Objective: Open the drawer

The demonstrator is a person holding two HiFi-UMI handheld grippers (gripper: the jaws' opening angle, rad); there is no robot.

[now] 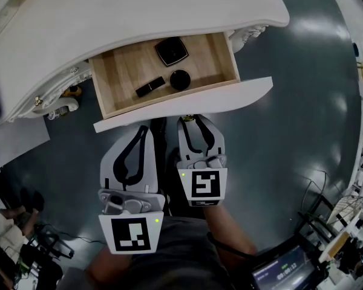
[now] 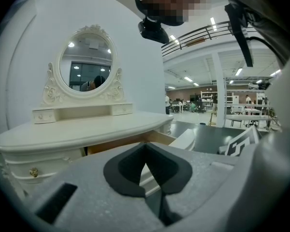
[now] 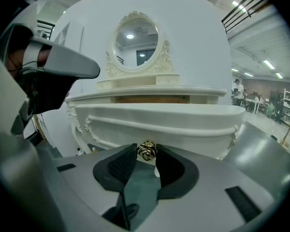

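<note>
The dressing table's drawer point(image 1: 124, 71) stands pulled out, its white front point(image 1: 187, 104) toward me. Inside lie a square black compact point(image 1: 172, 51), a round black case point(image 1: 180, 79) and a black tube point(image 1: 150, 87). My right gripper point(image 1: 190, 121) reaches the middle of the drawer front. In the right gripper view its pads point(image 3: 123, 164) sit against both sides of the gold knob point(image 3: 146, 150). My left gripper point(image 1: 146, 128) hangs just left of it, below the front, fingertips together and holding nothing. In the left gripper view the left gripper point(image 2: 145, 146) points past the drawer's corner point(image 2: 183, 140).
The white tabletop point(image 1: 139, 11) overhangs the drawer, with an oval mirror point(image 2: 88, 66) on top. Carved white legs point(image 1: 57, 104) stand at the left. Dark glossy floor point(image 1: 302, 101) spreads to the right. Cables and gear point(image 1: 42, 240) lie lower left, a screen point(image 1: 284, 270) lower right.
</note>
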